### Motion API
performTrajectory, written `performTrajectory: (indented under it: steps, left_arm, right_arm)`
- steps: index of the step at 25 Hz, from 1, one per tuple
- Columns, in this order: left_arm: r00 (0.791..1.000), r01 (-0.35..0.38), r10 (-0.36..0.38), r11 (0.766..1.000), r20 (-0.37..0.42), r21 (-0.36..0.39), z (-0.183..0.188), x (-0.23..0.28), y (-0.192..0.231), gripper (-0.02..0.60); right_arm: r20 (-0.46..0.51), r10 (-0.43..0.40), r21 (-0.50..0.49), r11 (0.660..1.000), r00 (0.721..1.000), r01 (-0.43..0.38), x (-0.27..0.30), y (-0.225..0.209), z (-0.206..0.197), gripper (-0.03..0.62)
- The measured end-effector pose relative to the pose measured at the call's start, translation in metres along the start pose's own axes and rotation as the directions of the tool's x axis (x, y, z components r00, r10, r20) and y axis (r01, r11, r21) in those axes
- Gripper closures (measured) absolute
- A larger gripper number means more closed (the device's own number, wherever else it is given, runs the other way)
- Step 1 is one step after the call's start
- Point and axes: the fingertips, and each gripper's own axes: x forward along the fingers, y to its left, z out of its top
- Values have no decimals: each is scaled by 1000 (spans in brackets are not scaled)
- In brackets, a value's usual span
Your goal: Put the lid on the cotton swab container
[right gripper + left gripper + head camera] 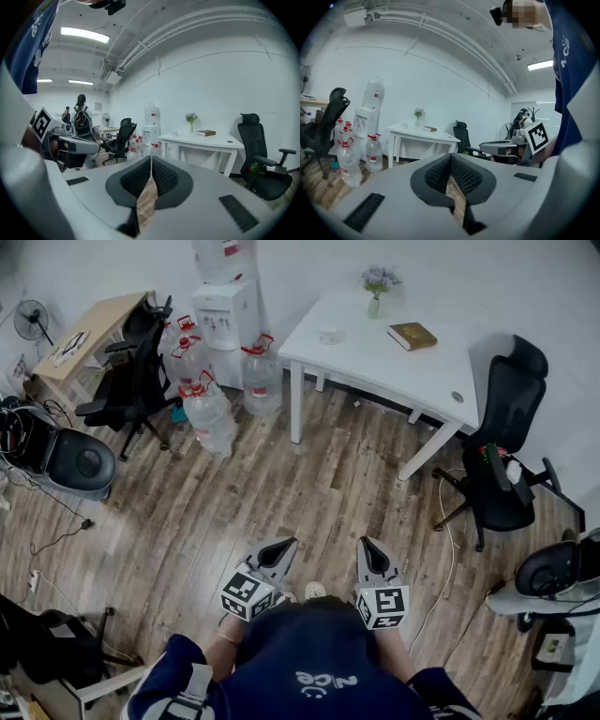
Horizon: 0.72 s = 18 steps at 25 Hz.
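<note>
While left gripper [281, 547] and right gripper [369, 547] are clenched empty, the small container [330, 334] lies well ahead on the table [412, 367], favouring neither

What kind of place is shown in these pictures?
Most likely an office: a black swivel office chair, a white rectangular desk and a white water dispenser with clear plastic water bottles beside it.

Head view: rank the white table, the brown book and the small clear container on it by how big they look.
1. White table, by far the largest.
2. Brown book.
3. Small clear container, the smallest.
All three are about equally far from the camera, so nearness does not skew the order.
</note>
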Motion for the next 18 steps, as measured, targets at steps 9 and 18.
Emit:
performTrajectory:
  steps: [9,18]
  left_arm:
    - [1000,11,-11,999,-2,48,6,21,-13,563]
    - [998,-50,51,998,27,-23,14,56,-2,561]
  right_arm:
    - [31,16,61,998,999,-18,4,-30,0,540]
    - [-5,82,67,994,997,-81,22,-63,-10,539]
